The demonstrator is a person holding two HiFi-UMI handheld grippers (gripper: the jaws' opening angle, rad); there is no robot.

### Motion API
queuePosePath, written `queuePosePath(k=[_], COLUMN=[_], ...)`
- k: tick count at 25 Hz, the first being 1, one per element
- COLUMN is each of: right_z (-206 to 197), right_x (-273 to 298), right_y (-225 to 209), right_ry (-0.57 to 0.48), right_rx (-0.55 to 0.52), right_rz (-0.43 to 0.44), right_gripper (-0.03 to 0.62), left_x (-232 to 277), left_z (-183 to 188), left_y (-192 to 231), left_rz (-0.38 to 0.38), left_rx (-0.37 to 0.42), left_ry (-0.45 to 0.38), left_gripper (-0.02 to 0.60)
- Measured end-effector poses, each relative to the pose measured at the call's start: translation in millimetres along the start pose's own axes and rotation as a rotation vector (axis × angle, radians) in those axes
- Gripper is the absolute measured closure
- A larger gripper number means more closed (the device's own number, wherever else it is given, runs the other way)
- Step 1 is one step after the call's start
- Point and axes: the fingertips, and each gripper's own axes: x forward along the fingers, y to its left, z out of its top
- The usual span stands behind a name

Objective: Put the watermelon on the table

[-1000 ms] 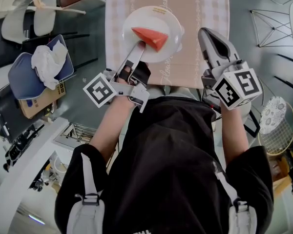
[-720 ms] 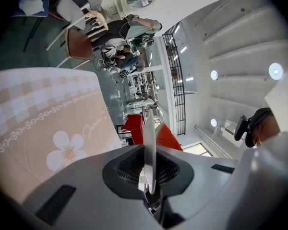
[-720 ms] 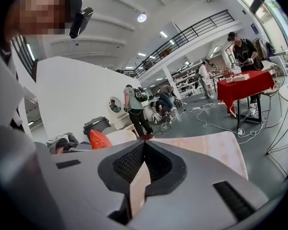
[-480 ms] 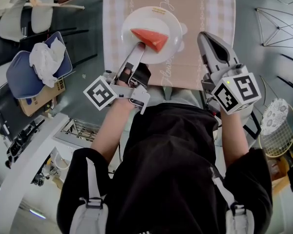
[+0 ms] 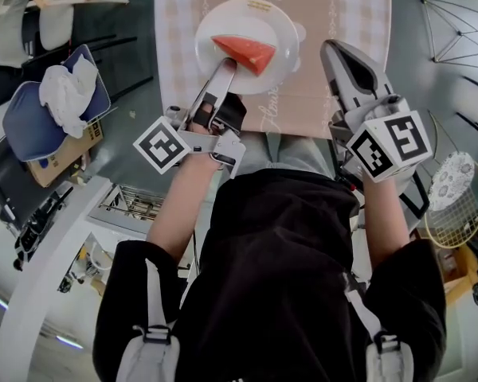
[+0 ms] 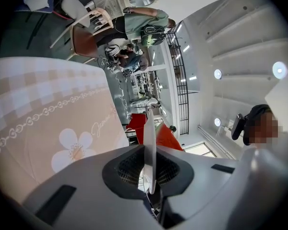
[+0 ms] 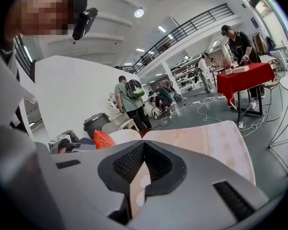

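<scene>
While the left gripper (image 5: 225, 65) is clenched on the rim of the white plate (image 5: 213, 24) carrying the watermelon (image 5: 245, 52), the plate lies over the cloth-covered worktop (image 5: 338, 6); whether it rests there is unclear. The right gripper (image 5: 332, 49) is clenched on nothing. Setting down and letting go seem left.

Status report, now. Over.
Left gripper shut on plate rim; right gripper shut, empty. Watermelon slice on the plate, over the tablecloth; touchdown unclear. Nothing in the way.
</scene>
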Motion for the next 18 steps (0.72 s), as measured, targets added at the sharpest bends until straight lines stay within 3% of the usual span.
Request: queuePosePath(k=[18], right_z=[-31.3], right_x=[3.1], right_y=[-43.7], right_ry=[0.046], right_rx=[0.044], right_rz=[-0.052], right_gripper=[0.580], left_x=[21.6], left_z=[-31.9], left_y=[52.5], left_rz=[0.053], left_rx=[-0.046], left_ry=[0.064], left_gripper=[0.555])
